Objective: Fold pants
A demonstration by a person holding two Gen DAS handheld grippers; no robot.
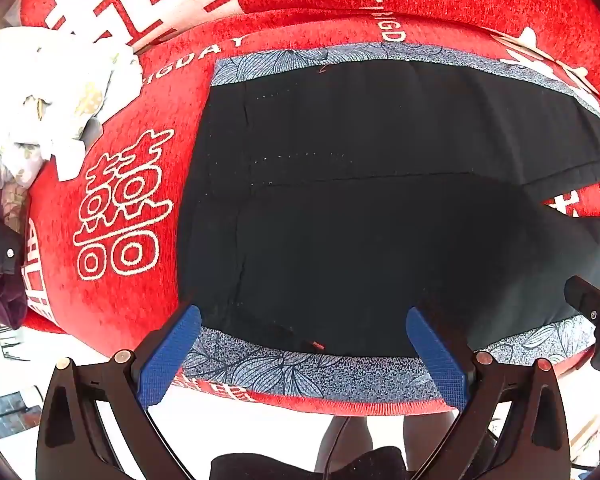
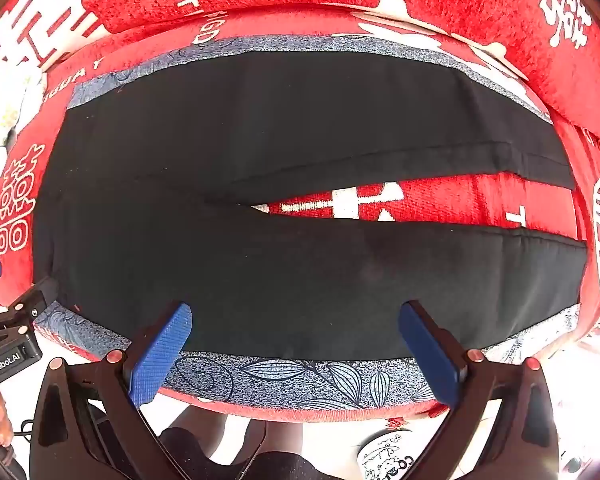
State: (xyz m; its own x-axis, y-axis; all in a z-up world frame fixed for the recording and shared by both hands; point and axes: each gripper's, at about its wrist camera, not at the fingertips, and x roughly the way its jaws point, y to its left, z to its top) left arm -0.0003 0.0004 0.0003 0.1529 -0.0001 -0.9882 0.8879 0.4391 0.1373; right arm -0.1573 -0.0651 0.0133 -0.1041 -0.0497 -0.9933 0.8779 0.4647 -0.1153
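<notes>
- Nearest, the left tool (image 1: 304, 344) is spread wide, blue fingertips (image 1: 172, 356) apart, with nothing between them, hovering over the waist end of the pants (image 1: 360, 216).
- The right tool (image 2: 296, 344) is spread just as wide and holds nothing, hovering over the near leg of the pants (image 2: 260, 272).
- The black pants lie flat on a blue leaf-patterned cloth (image 2: 300, 380), whose edge shows along their near and far sides.
- The two legs run to the right and part in a narrow V, showing the red cover (image 2: 440, 200) beneath.
- The cloth lies on this red cover with white characters (image 1: 120, 216).
- Farther left, a crumpled pile of pale floral fabric (image 1: 52, 92) sits on the red cover, apart from the pants.
</notes>
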